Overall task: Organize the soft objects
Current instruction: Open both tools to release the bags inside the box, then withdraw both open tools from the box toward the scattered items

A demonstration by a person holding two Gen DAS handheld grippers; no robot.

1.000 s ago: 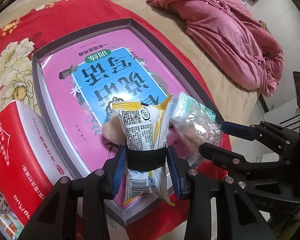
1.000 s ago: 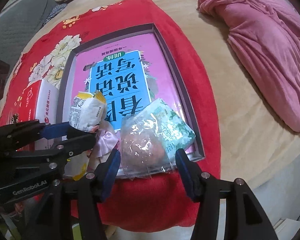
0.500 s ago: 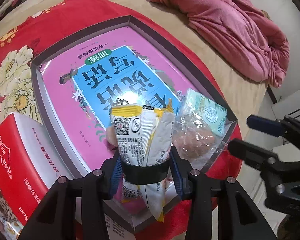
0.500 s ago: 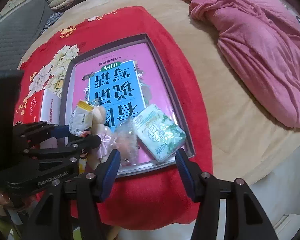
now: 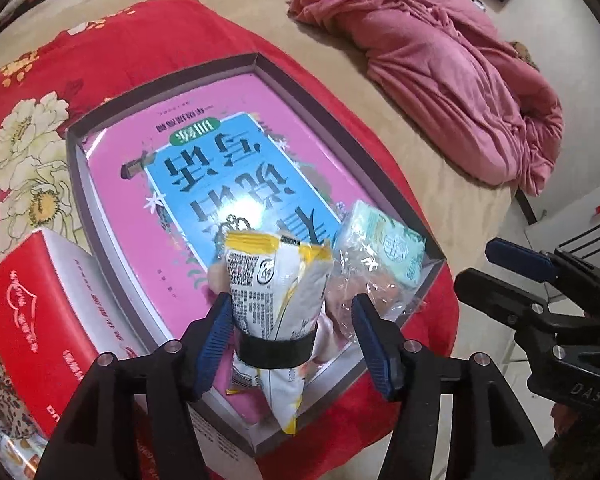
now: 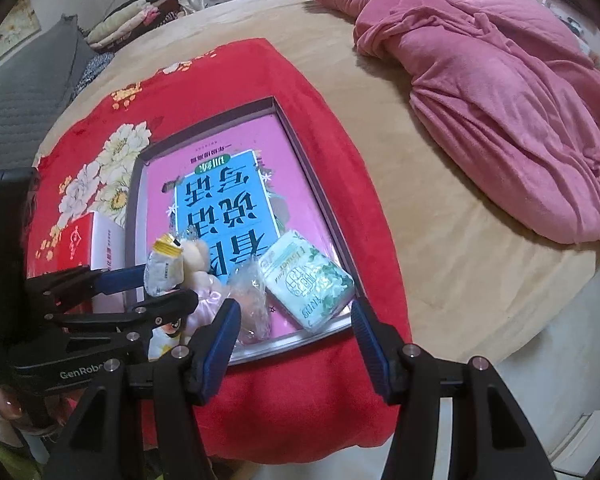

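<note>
A: Snack packet (image 5: 278, 288), white and yellow with a printed code and a black band round its waist, stands upright at the near end of the tray (image 5: 71, 148).

B: What lies beside it?

A: Largest first: a pale green tissue pack (image 6: 306, 280) flat in the tray's near right corner, then a clear crinkled bag (image 6: 252, 300) with something pinkish inside, touching the pack. A small cream plush doll (image 6: 194, 258) in a pale pink dress sits just behind the snack packet.

B: And the surroundings?

A: A wide bed with a tan sheet (image 6: 440, 248) carries everything. A rumpled pink blanket (image 6: 500, 92) is heaped at the far right, well apart from the tray. A red blanket with white flowers (image 6: 236, 92) is spread under the tray, and a pink book with a blue panel of large characters (image 5: 228, 168) fills the tray's floor. A red and white box (image 5: 32, 320) stands just beside the tray's left wall. Folded bedding is piled in the far corner of the room.

B: The jaws?

A: The left gripper (image 5: 292, 336) has its jaws opening, with the snack packet between them; the blue pads stand clear of its sides. The right gripper (image 6: 292, 340) hangs above the tray's near edge with its jaws apart, gripping nothing, the clear bag and tissue pack below them.
</note>
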